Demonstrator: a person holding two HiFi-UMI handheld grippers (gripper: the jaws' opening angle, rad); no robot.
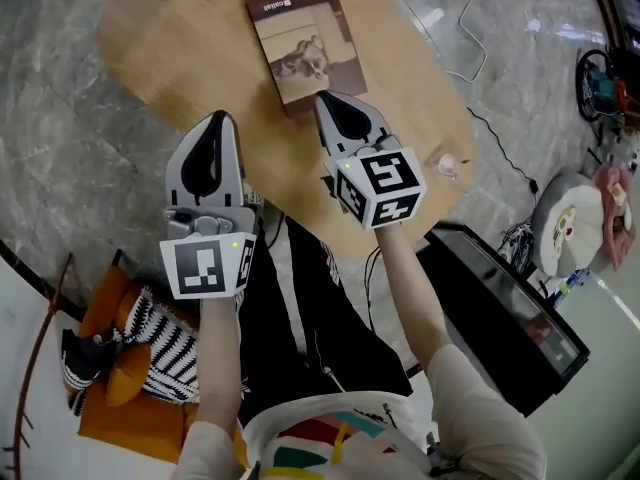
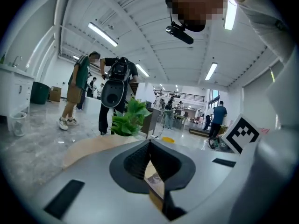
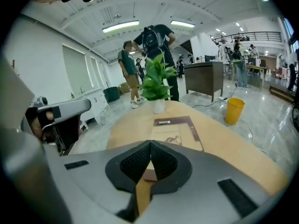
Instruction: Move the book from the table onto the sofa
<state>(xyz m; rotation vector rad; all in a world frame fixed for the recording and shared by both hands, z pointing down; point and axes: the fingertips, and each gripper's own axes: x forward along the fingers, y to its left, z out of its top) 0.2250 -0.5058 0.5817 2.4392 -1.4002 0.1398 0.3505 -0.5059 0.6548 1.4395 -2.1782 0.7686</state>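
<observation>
**Item: book [image 1: 303, 43].** One volume, lying flat and cover up on the pale wooden surface [image 1: 170, 58]. It sits directly ahead of the right gripper [image 1: 322, 98], its near short edge just beyond that gripper's tips. From the left gripper [image 1: 222, 118] it lies ahead and off to the right, clear of it.

**Orientation.** The long axis runs away from the person, close to the line the right gripper points along and slightly skewed to it. A dark title strip marks the far short end. In the right gripper view the book [image 3: 176, 130] recedes toward a potted plant [image 3: 156, 85] standing farther along the surface.

**Handling, as judged.**
- It appears slim and light, with a stiff, flat cover that probably bends little under its own weight.
- The cover looks smooth, so it could slide under a push instead of lifting.
- It lies flush on the surface, so no edge is raised for a jaw to get under.
- The near short edge is the closest place to take hold; either long side would also serve.
- The pinch should reach well in from the edge so the pages do not fan or droop.
- Drawing the book toward the near rim of the surface may be needed to free an edge.

**Grippers.** The left gripper [image 2: 150, 141] is clenched, pads meeting with nothing between them. The right gripper [image 3: 150, 144] is likewise closed and empty.

**Destination.** An orange seat [image 1: 125, 408] with a striped cushion lies behind and left of the left gripper. It is presumably the sofa.
</observation>
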